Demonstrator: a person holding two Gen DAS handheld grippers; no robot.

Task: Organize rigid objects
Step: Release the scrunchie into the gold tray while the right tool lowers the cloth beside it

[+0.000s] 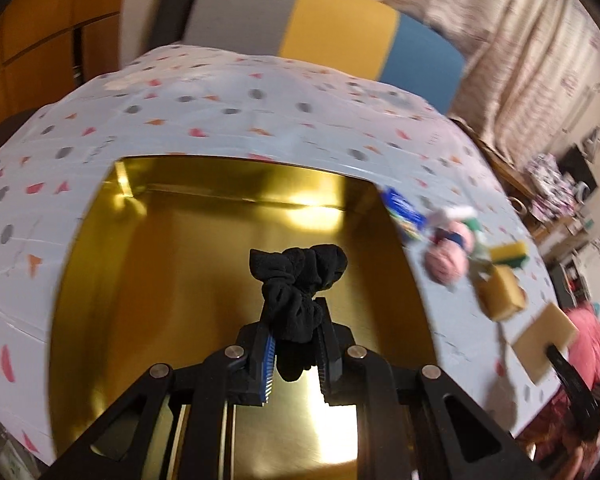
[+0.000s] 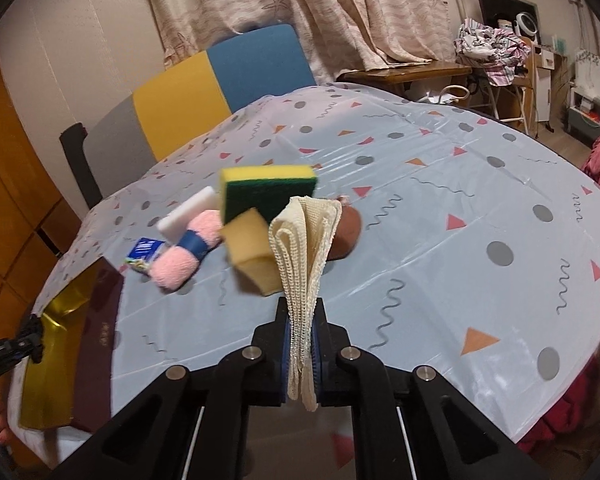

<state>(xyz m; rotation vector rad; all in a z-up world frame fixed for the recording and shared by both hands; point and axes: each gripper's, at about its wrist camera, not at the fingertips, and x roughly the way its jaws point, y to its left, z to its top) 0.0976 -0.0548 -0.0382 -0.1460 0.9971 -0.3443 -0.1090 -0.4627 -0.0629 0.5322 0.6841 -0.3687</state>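
The left claw [image 1: 296, 320] is clamped on a black scrunchie [image 1: 298, 280], which hangs bunched between its jaws above the open gold tin box [image 1: 80, 280]. The box sits on the tabletop [image 1: 260, 120], which is covered by a pale blue cloth printed with dots and triangles.

The right claw [image 2: 302, 332] is clamped on a folded cream mesh cloth [image 2: 304, 248], holding it upright above the tabletop [image 2: 460, 220]. Beyond it lies a cluster of things: a yellow-and-green scouring sponge [image 2: 268, 192] tilted on top, a plain yellow sponge [image 2: 250, 248] just below it, a white eraser block [image 2: 188, 216], a pink rolled towel with a blue band [image 2: 184, 252], a small blue packet [image 2: 144, 254] and a brown rounded object [image 2: 346, 232] partly hidden behind the cloth. The gold box [image 2: 48, 380] shows at the left edge of the right wrist view.
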